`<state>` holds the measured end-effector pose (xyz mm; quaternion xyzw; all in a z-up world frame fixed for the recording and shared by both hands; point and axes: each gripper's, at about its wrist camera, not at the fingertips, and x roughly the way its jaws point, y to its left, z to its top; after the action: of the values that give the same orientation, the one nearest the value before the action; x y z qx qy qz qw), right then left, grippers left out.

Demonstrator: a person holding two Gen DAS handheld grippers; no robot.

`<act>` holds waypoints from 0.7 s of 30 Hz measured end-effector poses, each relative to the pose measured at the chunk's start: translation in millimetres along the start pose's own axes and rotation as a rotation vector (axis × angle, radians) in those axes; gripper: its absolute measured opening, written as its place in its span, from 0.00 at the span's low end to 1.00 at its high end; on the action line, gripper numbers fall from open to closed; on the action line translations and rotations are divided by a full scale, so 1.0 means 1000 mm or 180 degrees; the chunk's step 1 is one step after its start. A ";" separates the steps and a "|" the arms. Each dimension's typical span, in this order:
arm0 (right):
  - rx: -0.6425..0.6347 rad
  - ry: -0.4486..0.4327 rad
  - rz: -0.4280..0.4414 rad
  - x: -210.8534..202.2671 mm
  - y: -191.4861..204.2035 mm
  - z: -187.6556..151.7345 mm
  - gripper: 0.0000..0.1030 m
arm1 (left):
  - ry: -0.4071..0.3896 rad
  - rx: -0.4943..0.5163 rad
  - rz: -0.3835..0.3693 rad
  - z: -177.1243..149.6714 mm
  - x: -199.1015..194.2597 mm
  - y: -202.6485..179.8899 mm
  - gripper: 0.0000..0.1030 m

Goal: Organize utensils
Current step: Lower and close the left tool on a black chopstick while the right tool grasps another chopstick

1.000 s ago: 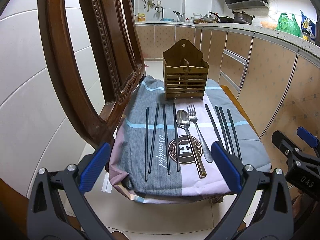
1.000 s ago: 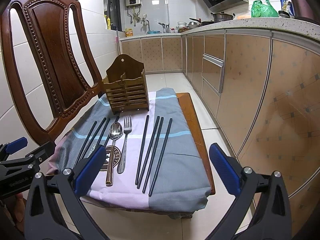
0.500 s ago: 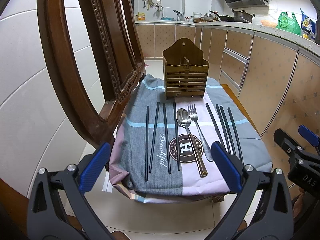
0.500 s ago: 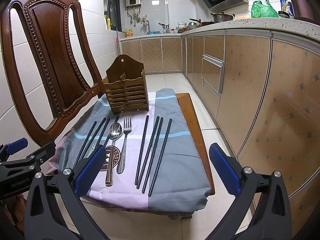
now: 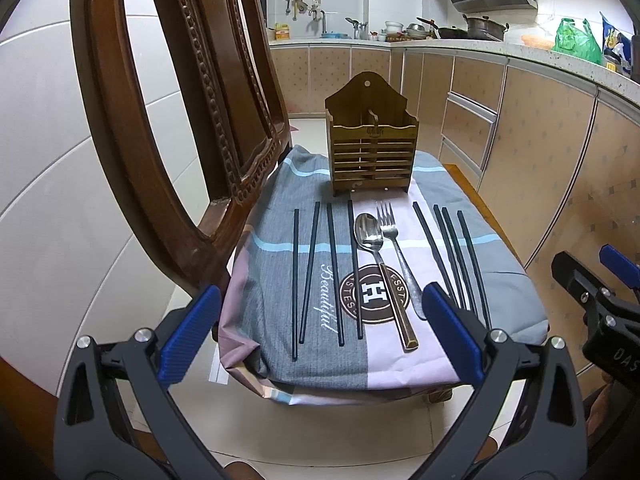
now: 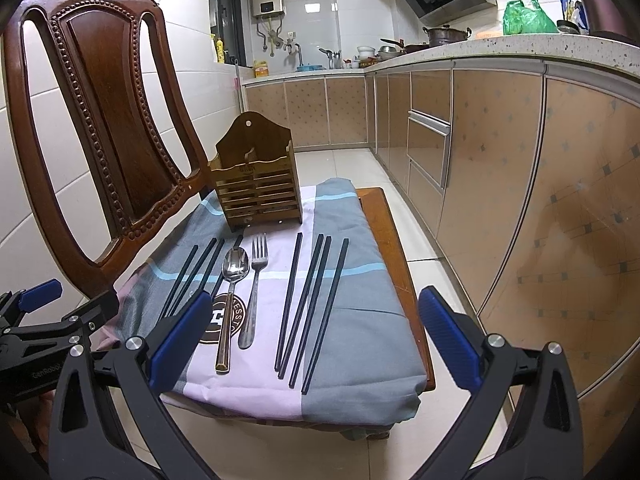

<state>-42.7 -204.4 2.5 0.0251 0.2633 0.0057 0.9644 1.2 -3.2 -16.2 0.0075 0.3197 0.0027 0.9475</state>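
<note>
With both grippers wide open and holding nothing, you're at the start: no utensil is lifted yet.

L gripper point(image 5: 322, 336) hovers off the near edge of the cloth point(image 5: 504, 276) that covers the chair seat; R gripper point(image 6: 314, 338) hovers off the same edge, further to the right.

Layout on the cloth:
- Wooden utensil holder point(image 5: 372, 148) stands upright at the far end, slats facing you, w/ a center divider making left and right compartments. Both look empty, but you can't see to the bottom.
- Left chopsticks point(image 5: 318, 270): four black sticks, fanned a bit.
- Spoon point(image 5: 380, 268) and fork point(image 5: 398, 254) lie mid-cloth, just beside each other, bowl and tines toward the holder, handles toward you.
- Right chopsticks point(image 6: 310, 304): four more, the two middle ones nearly touching.

Key relation: every piece lies w/ its long axis running away from you toward the holder, so the near ends point at the grippers. That's ahead and below for both hands.

Which hand, as a judgement: the left sticks suit the L gripper, the right sticks sit straight ahead of the R gripper. Spoon and fork are between, roughly even, slightly nearer L's centerline.

Next move prob needs the jaws turned across a stick's axis, then a pinch near its near end. Thin sticks on soft cloth may roll or drag fabric.
</note>
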 end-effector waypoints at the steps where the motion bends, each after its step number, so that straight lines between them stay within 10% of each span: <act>1: -0.0004 -0.0029 -0.0003 -0.002 0.000 0.000 0.98 | -0.0004 0.0003 0.0003 0.000 0.000 0.000 0.96; 10: -0.0264 -0.0396 -0.0149 -0.014 0.009 -0.006 0.98 | -0.0284 -0.0110 -0.0117 -0.006 -0.005 0.007 0.96; 21: -0.0128 0.0150 -0.0053 0.016 -0.012 0.009 0.98 | 0.0313 -0.0005 -0.0294 0.005 0.035 0.000 0.96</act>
<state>-24.2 -216.0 1.4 0.0034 0.2861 0.0035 0.9582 31.8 -2.7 -33.9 -0.0082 0.3658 -0.0404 0.9298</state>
